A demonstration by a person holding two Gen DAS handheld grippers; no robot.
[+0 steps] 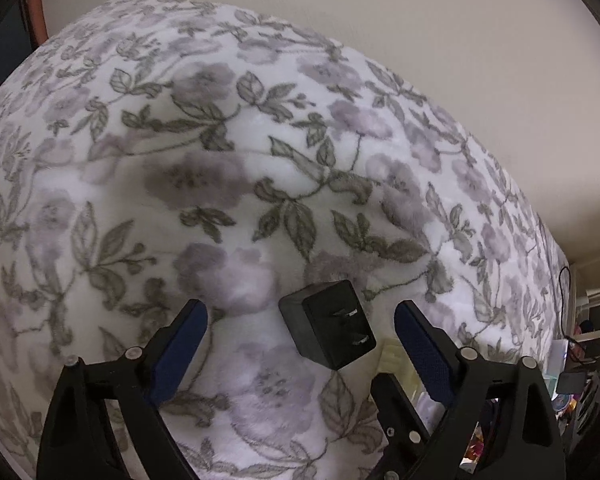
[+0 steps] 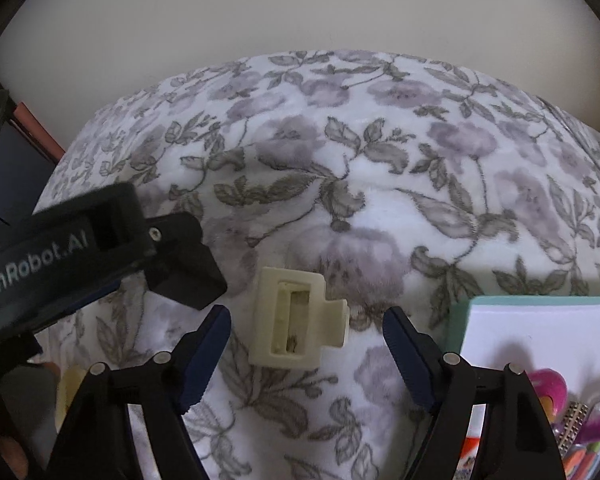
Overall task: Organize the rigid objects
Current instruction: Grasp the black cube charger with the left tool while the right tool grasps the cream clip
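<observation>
A black plug adapter (image 1: 327, 325) with two metal prongs lies on the floral blanket (image 1: 228, 152). My left gripper (image 1: 300, 316) hangs over it, jaws open on either side, pads clear of it. In the right wrist view a cream hair claw clip (image 2: 292, 320) lies on the same blanket (image 2: 380, 160). My right gripper (image 2: 306, 320) stands open around the clip, blue pads apart from it. The left gripper's black body (image 2: 84, 248) reaches in from the left, its tip close beside the clip.
A teal-edged box (image 2: 540, 332) with a white inside sits at the right, holding pink and bright items (image 2: 572, 416). A pale wall (image 1: 460, 40) runs behind the bed. Shelves with a cable and clutter (image 1: 588, 344) stand past the bed's right edge.
</observation>
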